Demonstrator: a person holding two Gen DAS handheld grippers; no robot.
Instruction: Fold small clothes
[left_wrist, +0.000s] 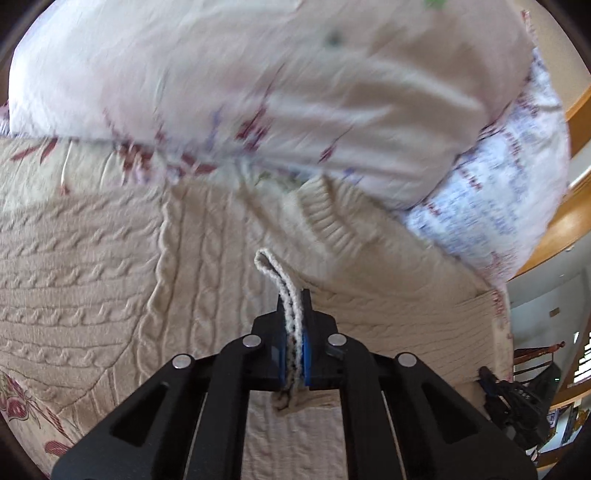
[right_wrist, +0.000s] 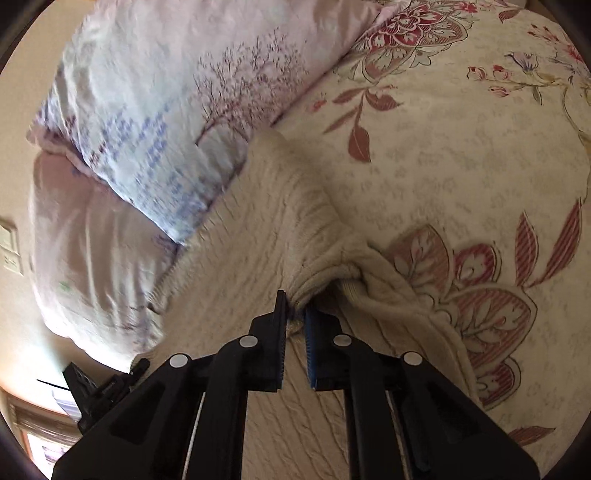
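My left gripper was pressed together on a doubled edge of the cream cable-knit sweater. The knit edge ran between the blue pads, with a loop of it standing up beyond the fingertips and a short end hanging below the jaws. No gap remained beside the fabric.

My right gripper was likewise closed, pinching a bunched fold of the same sweater at the tips of its fingers. Further back along the jaws a narrow slot showed between the toothed pad and the opposite black finger, but at the tips the knit was caught and gathered into ridges. A ribbed cuff or hem lay just beside the right-hand finger; which of the two I could not tell.

The sweater lay spread on the bed, on a cream quilted bedspread printed with red flowers and leaves. In the left wrist view its ribbed neckline lay ahead of the gripper, near the pillows. The far edge of the sweater touched a pillow printed with a pale pink and blue tree pattern; a second, plainer pinkish pillow lay beside it, much blurred.

Each gripper appeared at the edge of the other's view. A wooden bed frame showed beyond the pillows in the left wrist view.
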